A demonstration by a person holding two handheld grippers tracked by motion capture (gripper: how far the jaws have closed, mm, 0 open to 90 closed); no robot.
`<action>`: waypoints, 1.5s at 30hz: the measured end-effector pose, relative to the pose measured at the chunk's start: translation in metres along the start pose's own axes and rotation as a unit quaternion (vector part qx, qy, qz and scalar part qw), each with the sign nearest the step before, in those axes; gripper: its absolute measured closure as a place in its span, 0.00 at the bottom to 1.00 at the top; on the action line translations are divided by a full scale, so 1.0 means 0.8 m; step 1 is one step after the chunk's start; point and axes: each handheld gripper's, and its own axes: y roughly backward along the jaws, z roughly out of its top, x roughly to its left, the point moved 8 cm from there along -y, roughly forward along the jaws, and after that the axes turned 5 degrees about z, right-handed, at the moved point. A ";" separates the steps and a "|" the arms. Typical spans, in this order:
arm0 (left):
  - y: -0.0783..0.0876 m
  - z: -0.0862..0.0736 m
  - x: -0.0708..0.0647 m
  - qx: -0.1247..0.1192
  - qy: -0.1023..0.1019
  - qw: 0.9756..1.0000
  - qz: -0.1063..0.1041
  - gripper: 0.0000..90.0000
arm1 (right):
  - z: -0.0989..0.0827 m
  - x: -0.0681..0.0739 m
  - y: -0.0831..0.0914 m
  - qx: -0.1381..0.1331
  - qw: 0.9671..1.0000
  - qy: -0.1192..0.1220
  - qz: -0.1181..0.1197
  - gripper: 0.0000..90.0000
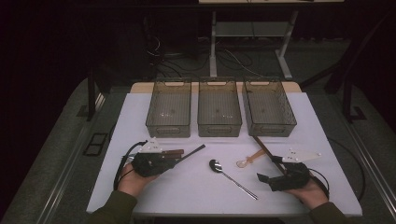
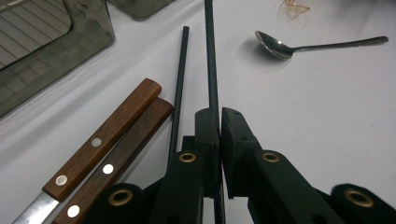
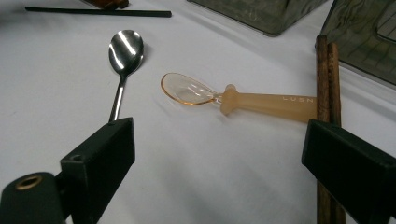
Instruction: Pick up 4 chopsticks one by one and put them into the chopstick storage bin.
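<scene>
Black chopstick (image 2: 211, 60) pinched in left gripper (image 2: 219, 116) fingers; right gripper (image 3: 219, 154) spread — empty

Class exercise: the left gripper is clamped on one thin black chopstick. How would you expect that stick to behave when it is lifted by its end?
The black chopstick looks straight and thin, so probably stiff and light. The left gripper pinches it near one end, so the long free part may droop or pivot. Its narrow, finely ridged surface might resist slipping somewhat, yet it could twist between the pads.
</scene>
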 end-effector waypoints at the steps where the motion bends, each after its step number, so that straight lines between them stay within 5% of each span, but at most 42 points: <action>1: 0.001 0.001 0.000 -0.002 0.002 1.000 0.000 0.95 | 0.000 0.000 0.000 0.000 1.000 -0.001 0.000 0.10; 27: 0.016 0.032 0.018 -0.037 0.016 0.999 0.009 0.95 | 0.001 -0.002 -0.001 -0.001 1.000 -0.003 -0.001 0.10; 45: 0.011 0.063 0.051 -0.059 0.048 0.997 0.031 0.95 | 0.001 0.000 0.001 -0.003 1.000 -0.002 0.001 0.10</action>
